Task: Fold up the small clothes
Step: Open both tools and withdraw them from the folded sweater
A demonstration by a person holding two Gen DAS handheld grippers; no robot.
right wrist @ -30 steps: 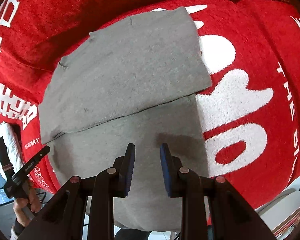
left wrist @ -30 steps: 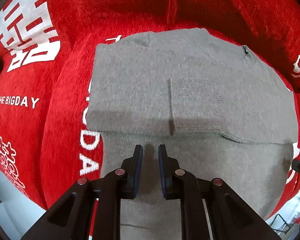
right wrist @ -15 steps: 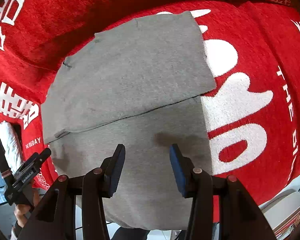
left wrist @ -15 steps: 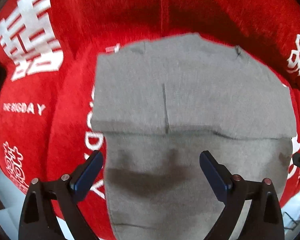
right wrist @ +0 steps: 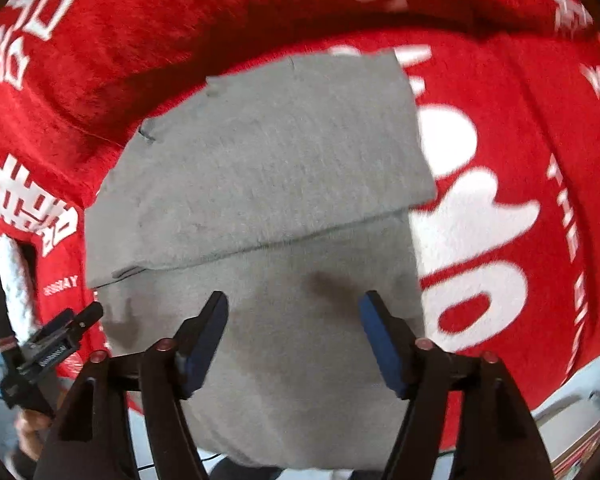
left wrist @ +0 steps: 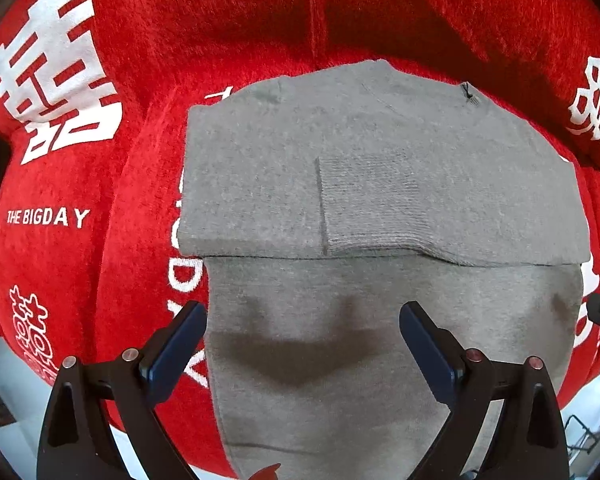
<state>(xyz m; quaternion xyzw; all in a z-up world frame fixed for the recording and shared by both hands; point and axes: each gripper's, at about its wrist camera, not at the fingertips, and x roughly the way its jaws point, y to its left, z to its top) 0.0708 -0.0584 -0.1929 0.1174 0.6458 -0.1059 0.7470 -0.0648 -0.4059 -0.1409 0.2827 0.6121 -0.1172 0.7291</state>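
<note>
Partly folded on the red blanket (left wrist: 100, 184): grey garment (left wrist: 380, 184), top half doubled over, unmoved. Spread wide above its lower half, empty, from nearly shut a second ago: left gripper (left wrist: 302, 334), right gripper (right wrist: 294, 326).

Looks like a home living room to us: we see a plush red fleece sofa cover (left wrist: 100, 288) with white Chinese wedding characters and "THE BIGDAY" print, over seat and back cushions. Pale floor (left wrist: 4, 432) below the front edge. Rest of the room is barely visible.
</note>
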